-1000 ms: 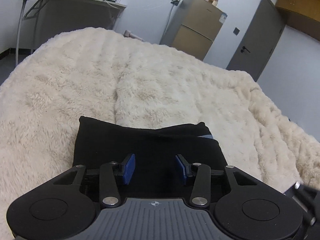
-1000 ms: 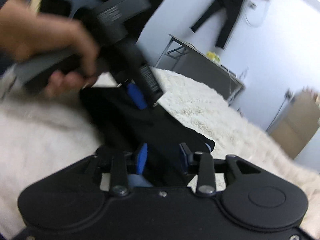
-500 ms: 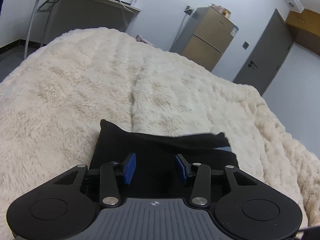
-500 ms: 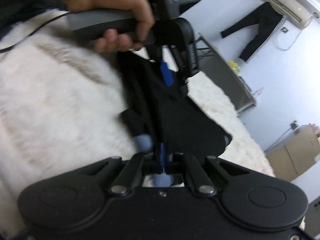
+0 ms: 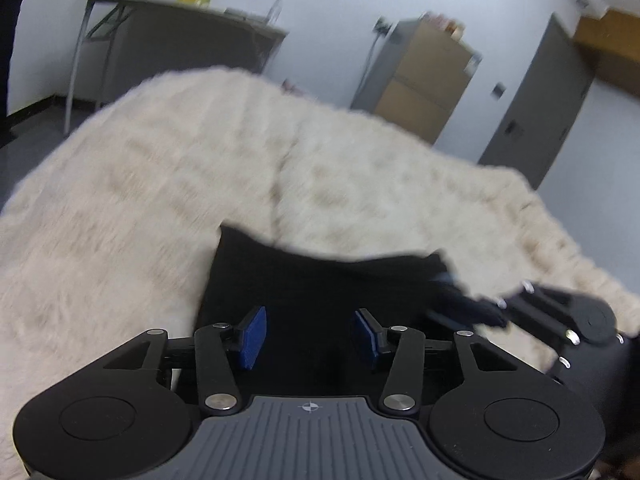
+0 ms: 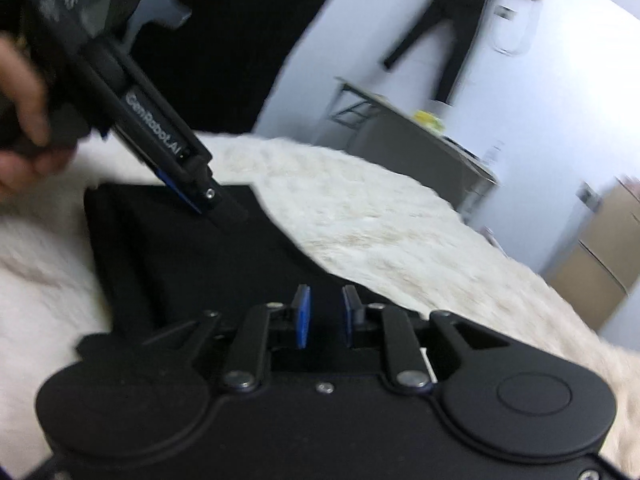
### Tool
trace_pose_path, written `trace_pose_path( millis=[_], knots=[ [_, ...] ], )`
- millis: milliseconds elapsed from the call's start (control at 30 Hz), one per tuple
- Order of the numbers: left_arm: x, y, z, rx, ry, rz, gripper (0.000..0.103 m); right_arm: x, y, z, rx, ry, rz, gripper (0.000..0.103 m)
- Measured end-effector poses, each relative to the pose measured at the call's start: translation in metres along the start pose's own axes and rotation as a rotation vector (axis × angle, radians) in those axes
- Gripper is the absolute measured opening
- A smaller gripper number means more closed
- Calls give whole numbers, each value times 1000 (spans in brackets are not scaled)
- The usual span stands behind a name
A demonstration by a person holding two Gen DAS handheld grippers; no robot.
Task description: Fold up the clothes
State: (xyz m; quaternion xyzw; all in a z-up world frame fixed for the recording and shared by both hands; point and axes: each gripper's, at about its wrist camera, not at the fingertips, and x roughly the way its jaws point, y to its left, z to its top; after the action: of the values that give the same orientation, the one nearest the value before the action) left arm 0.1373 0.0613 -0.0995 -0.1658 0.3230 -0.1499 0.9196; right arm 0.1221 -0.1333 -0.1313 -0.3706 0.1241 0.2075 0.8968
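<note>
We saw the black garment (image 5: 320,280) lying folded on the cream fleece blanket (image 5: 160,184), directly ahead of and below both tools. The left gripper (image 5: 310,338) hovered over the garment's near edge with its 2 blue pads (image 5: 251,338) held moderately apart and nothing between them. In the right wrist view the same tool (image 6: 224,210) came in from the upper left, held by a hand (image 6: 20,120), its tip over the far part of the cloth; we could not tell whether it touched. The right gripper (image 6: 325,316) sat over the garment's right-hand edge, its jaws narrow with a small gap; they had just been opening after a full close, and no cloth showed between the pads (image 6: 302,316). From the left wrist view the right tool (image 5: 560,316) reached in at the garment's right corner. A grey table (image 5: 180,40), a brown cabinet (image 5: 424,80) and a grey door (image 5: 536,104) stood beyond the blanket.
</note>
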Motion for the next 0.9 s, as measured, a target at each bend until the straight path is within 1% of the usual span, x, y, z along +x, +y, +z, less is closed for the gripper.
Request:
trace_pose_path(
  millis=[33, 67, 100, 133, 167, 200, 233, 267, 300, 367, 400, 433, 467, 500, 533, 600, 667, 700, 767, 800, 833, 867, 900],
  knots=[
    [2, 2, 0, -8, 0, -7, 42, 18, -12, -3, 58, 81, -63, 17],
    [2, 3, 1, -11, -9, -7, 42, 23, -18, -2, 101, 106, -79, 18],
    [1, 3, 1, -8, -22, -1, 42, 29, -29, -1, 174, 135, -102, 18],
    [-1, 2, 1, -6, -35, 5, 43, 29, -41, 5, 237, 126, -121, 17],
    [-4, 0, 2, -7, -56, 5, 43, 20, -43, 14, 246, 66, -140, 19],
    [-8, -1, 3, -12, -76, -1, 43, 4, -36, 25, 221, -50, -112, 20],
    [-11, -1, 3, -18, -92, -6, 44, -3, -29, 32, 189, -116, -56, 20],
    [-13, -1, 3, -23, -99, -5, 45, -2, -22, 34, 159, -134, -29, 20],
    [-13, 1, 3, -28, -96, 3, 47, 7, -7, 35, 82, -112, -4, 20],
    [-11, 4, 2, -39, -86, 21, 47, 25, 22, 36, -70, -66, 45, 19],
    [-10, 7, 1, -49, -75, 22, 47, 40, 27, 31, -109, 9, 17, 15],
    [-9, 9, 1, -55, -70, 17, 47, 48, 26, 30, -109, 52, -10, 15],
    [-9, 10, 1, -59, -70, 16, 47, 60, 16, 26, -62, 127, -75, 15],
    [-10, 10, 2, -63, -76, 17, 47, 64, -4, 26, 34, 192, -154, 15],
    [-11, 10, 3, -67, -86, 19, 47, 57, -15, 28, 83, 198, -190, 15],
    [-16, 14, 7, -98, -118, 10, 47, 25, -23, 34, 122, 104, -172, 18],
    [-18, 20, 9, -136, -139, -6, 48, -6, -12, 37, 107, 13, -113, 19],
    [-17, 24, 10, -160, -143, -14, 49, -18, -2, 36, 98, -14, -60, 21],
    [-14, 29, 11, -184, -134, -13, 49, -30, 30, 30, 37, -1, 47, 20],
    [-11, 33, 11, -201, -125, -9, 49, -36, 52, 28, -15, 2, 97, 16],
    [-8, 35, 11, -210, -117, -7, 49, -48, 75, 24, -71, -12, 127, 9],
    [-6, 37, 11, -217, -110, -7, 49, -56, 84, 23, -103, -29, 142, 0],
    [-5, 38, 11, -219, -106, -7, 49, -74, 102, 21, -156, -76, 195, 0]
  ],
)
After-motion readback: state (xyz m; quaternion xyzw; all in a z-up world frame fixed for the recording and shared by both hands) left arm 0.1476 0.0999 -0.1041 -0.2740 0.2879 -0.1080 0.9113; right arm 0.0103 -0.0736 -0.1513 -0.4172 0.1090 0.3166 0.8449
